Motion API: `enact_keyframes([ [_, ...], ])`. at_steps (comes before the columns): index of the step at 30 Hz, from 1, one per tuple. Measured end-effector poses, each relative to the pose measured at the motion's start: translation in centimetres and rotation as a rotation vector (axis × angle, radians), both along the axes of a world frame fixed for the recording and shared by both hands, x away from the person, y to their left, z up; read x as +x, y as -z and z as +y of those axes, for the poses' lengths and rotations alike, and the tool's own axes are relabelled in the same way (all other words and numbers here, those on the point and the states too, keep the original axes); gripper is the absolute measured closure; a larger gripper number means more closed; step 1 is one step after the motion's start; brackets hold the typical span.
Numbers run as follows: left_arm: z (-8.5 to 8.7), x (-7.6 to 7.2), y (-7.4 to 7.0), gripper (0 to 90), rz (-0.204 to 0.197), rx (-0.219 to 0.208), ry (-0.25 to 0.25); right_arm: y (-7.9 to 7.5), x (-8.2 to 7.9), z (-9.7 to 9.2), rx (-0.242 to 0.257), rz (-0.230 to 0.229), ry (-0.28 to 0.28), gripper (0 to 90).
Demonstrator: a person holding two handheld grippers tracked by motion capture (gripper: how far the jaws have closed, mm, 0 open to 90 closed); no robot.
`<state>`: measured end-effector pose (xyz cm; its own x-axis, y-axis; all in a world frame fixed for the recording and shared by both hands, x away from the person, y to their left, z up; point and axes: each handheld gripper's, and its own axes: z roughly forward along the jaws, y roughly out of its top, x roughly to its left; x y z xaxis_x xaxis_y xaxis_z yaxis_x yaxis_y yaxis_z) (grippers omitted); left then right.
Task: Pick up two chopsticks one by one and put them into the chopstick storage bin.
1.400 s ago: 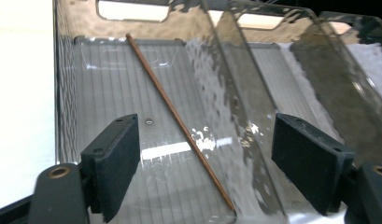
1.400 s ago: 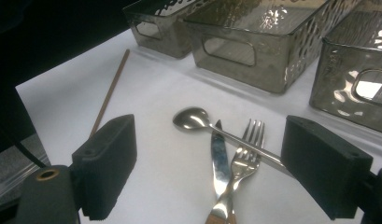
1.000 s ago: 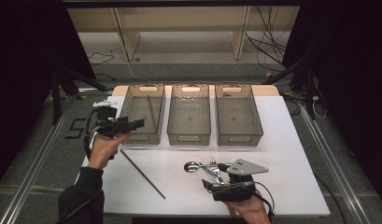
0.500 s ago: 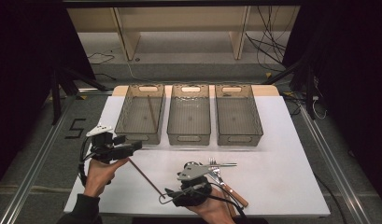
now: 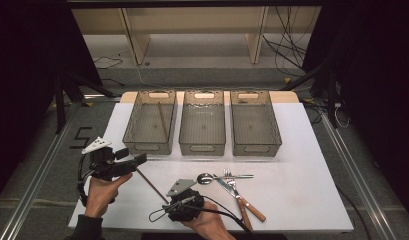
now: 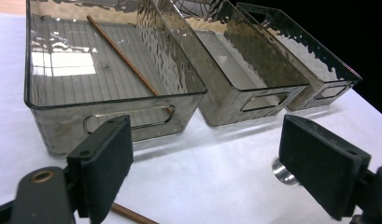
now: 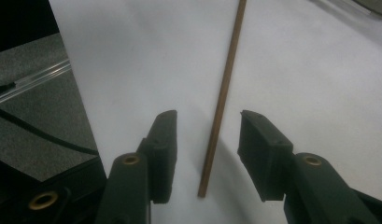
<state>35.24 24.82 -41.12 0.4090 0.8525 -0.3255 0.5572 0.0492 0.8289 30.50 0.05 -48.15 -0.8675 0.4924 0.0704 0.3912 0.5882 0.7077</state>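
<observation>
on the near left part of the white table [image 5: 302, 165], a loose chopstick [image 5: 152, 184] lies flat, its near end between the jaws of the right gripper [image 7: 207, 154]. those jaws have just been closing and now stand partly open, a clear gap on each side of the stick, so nothing is held yet. the left gripper [image 6: 205, 172] hovers wide open and empty just in front of the left bin [image 5: 149, 122], where a second chopstick [image 6: 121, 56] already rests slanted on the floor of the bin.

the risk, as i judge it, is in the pinch: the stick is thin, round and flat on the table (little for the pads to bite), and it sits nearer one pad than the other. closing unevenly could roll it aside or flick the far end round. gripping so close to the tip could also let it droop or pivot on the lift, and clip the bin wall.
</observation>
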Motion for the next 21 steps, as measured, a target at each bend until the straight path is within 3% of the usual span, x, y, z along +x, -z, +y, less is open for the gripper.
enact_keyframes([
  [21,0.0,0.2,0.7,17.2,0.030,0.004,-0.015,1.2,0.6,1.1,-0.078,-0.010,-0.003,78.4],
])
